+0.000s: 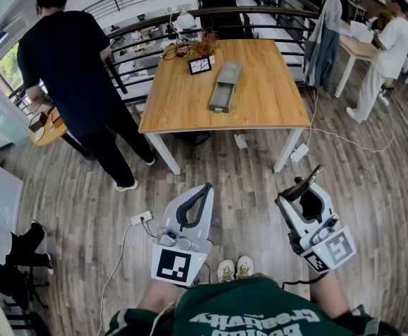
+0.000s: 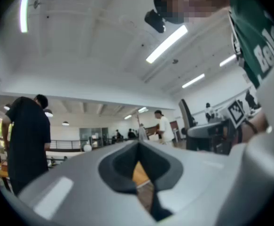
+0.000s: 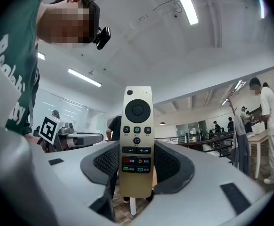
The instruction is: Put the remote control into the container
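A gold remote control (image 3: 137, 140) with dark buttons stands upright between the padded jaws of my right gripper (image 3: 137, 164), which is shut on it. In the head view that right gripper (image 1: 303, 187) hangs over the wooden floor at the lower right, and the remote's (image 1: 311, 176) end sticks out past its tips. The grey oblong container (image 1: 224, 87) lies on the wooden table (image 1: 183, 107) far ahead. My left gripper (image 1: 204, 189) is low at the centre left, its jaws together and nothing held; in its own view the left gripper (image 2: 139, 166) shows only a thin slit.
A person in black (image 1: 71, 68) stands at the table's left side. A small framed picture (image 1: 199, 65) and a dried plant (image 1: 205, 44) sit at the table's far edge. A power strip (image 1: 141, 218) and cables lie on the floor. More people (image 1: 392, 40) stand far right.
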`<state>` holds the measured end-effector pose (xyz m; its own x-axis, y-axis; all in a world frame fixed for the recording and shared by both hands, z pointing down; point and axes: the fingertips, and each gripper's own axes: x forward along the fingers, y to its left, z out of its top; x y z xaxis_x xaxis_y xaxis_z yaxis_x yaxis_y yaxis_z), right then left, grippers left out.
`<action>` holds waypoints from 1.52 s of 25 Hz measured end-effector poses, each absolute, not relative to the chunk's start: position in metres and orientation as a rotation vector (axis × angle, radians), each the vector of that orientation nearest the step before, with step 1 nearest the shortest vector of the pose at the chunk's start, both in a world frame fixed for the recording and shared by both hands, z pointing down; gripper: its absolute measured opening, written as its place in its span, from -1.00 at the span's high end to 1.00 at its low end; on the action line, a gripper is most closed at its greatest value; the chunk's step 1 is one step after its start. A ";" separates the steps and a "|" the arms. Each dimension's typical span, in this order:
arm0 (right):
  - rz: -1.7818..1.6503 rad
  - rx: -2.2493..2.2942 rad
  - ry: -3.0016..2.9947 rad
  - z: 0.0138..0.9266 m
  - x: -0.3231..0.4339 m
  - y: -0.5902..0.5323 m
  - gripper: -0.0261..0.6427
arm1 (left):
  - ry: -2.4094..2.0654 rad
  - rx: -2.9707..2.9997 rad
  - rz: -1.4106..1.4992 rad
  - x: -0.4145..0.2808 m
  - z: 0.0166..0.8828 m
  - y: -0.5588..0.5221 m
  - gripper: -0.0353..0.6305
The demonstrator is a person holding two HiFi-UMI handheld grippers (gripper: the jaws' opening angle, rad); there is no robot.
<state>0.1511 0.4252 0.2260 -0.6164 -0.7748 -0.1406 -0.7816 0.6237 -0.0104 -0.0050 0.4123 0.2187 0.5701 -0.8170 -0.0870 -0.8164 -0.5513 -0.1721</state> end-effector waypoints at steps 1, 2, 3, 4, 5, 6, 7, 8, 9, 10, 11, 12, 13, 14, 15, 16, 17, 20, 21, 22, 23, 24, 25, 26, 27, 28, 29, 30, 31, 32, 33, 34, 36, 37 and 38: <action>0.083 -1.306 2.706 0.224 0.150 0.422 0.28 | 1.367 -2.607 -0.004 -0.005 0.217 0.409 0.89; 0.087 -1.306 2.702 0.223 0.149 0.419 0.28 | 1.361 -2.606 -0.003 -0.005 0.216 0.407 0.89; 0.092 -1.305 2.698 0.221 0.148 0.417 0.28 | 1.357 -2.604 -0.001 -0.005 0.215 0.405 0.89; 0.098 -1.303 2.695 0.219 0.147 0.416 0.28 | 1.355 -2.602 0.003 -0.005 0.214 0.403 0.89; 0.104 -1.300 2.695 0.218 0.146 0.415 0.28 | 1.354 -2.601 0.007 -0.005 0.214 0.403 0.89; 0.109 -1.297 2.697 0.218 0.145 0.415 0.28 | 1.356 -2.603 0.009 -0.005 0.213 0.402 0.89; 0.110 -1.294 2.700 0.218 0.144 0.415 0.28 | 1.359 -2.609 0.014 -0.006 0.214 0.402 0.89; 0.106 -1.293 2.702 0.219 0.143 0.415 0.28 | 1.363 -2.622 0.025 -0.006 0.214 0.402 0.89; 0.097 -1.291 2.703 0.220 0.143 0.414 0.28 | 1.369 -2.638 0.043 -0.007 0.215 0.402 0.89; 0.086 -1.288 2.702 0.222 0.144 0.414 0.28 | 1.376 -2.651 0.064 -0.007 0.215 0.401 0.89; 0.080 -1.283 2.701 0.222 0.144 0.414 0.28 | 1.382 -2.655 0.079 -0.008 0.214 0.401 0.89; 0.078 -1.279 2.699 0.222 0.144 0.414 0.28 | 1.386 -2.651 0.086 -0.008 0.213 0.401 0.89; 0.080 -1.277 2.699 0.221 0.144 0.414 0.28 | 1.389 -2.644 0.087 -0.008 0.213 0.401 0.89; 0.081 -1.277 2.700 0.221 0.145 0.415 0.28 | 1.391 -2.640 0.085 -0.009 0.212 0.401 0.89; 0.080 -1.277 2.701 0.221 0.145 0.415 0.28 | 1.394 -2.637 0.083 -0.009 0.212 0.401 0.89; 0.077 -1.275 2.702 0.221 0.146 0.416 0.28 | 1.398 -2.636 0.079 -0.009 0.212 0.402 0.89; 0.074 -1.274 2.701 0.221 0.146 0.416 0.28 | 1.399 -2.636 0.075 -0.008 0.212 0.403 0.89; 0.069 -1.272 2.695 0.221 0.147 0.418 0.28 | 1.393 -2.641 0.074 -0.005 0.212 0.406 0.89; 0.068 -1.267 2.694 0.221 0.148 0.418 0.28 | 1.393 -2.636 0.073 -0.003 0.211 0.406 0.89; 0.068 -1.262 2.697 0.221 0.149 0.418 0.28 | 1.394 -2.626 0.066 -0.001 0.211 0.406 0.89; 0.070 -1.256 2.702 0.221 0.150 0.418 0.28 | 1.397 -2.618 0.058 0.001 0.211 0.406 0.89; 0.071 -1.250 2.707 0.221 0.151 0.418 0.28 | 1.400 -2.615 0.053 0.004 0.210 0.407 0.89; 0.070 -1.241 2.709 0.221 0.154 0.418 0.28 | 1.402 -2.617 0.053 0.008 0.210 0.407 0.89; 0.068 -1.228 2.708 0.221 0.157 0.418 0.28 | 1.404 -2.618 0.057 0.011 0.209 0.406 0.89; 0.066 -1.211 2.706 0.221 0.160 0.418 0.28 | 1.404 -2.617 0.062 0.015 0.208 0.406 0.89; 0.066 -1.195 2.705 0.221 0.163 0.418 0.28 | 1.403 -2.612 0.065 0.018 0.207 0.406 0.89; 0.068 -1.186 2.706 0.222 0.166 0.418 0.28 | 1.401 -2.606 0.064 0.022 0.206 0.406 0.89; 0.068 -1.185 2.710 0.224 0.169 0.418 0.28 | 1.401 -2.599 0.063 0.026 0.205 0.406 0.89; 0.064 -1.185 2.714 0.226 0.172 0.419 0.28 | 1.402 -2.593 0.064 0.029 0.205 0.407 0.89; 0.056 -1.177 2.719 0.228 0.174 0.420 0.28 | 1.403 -2.587 0.066 0.033 0.203 0.408 0.89; 0.051 -1.158 2.727 0.229 0.175 0.422 0.28 | 1.403 -2.580 0.066 0.036 0.202 0.410 0.89; 0.051 -1.135 2.738 0.230 0.175 0.424 0.28 | 1.400 -2.572 0.061 0.038 0.202 0.412 0.89; 0.063 -1.110 2.748 0.230 0.175 0.427 0.28 | 1.398 -2.563 0.048 0.039 0.201 0.414 0.89; 0.067 -1.108 2.744 0.229 0.175 0.428 0.28 | 1.400 -2.563 0.049 0.038 0.201 0.414 0.89; 0.066 -1.108 2.737 0.229 0.176 0.428 0.28 | 1.401 -2.566 0.057 0.037 0.200 0.413 0.89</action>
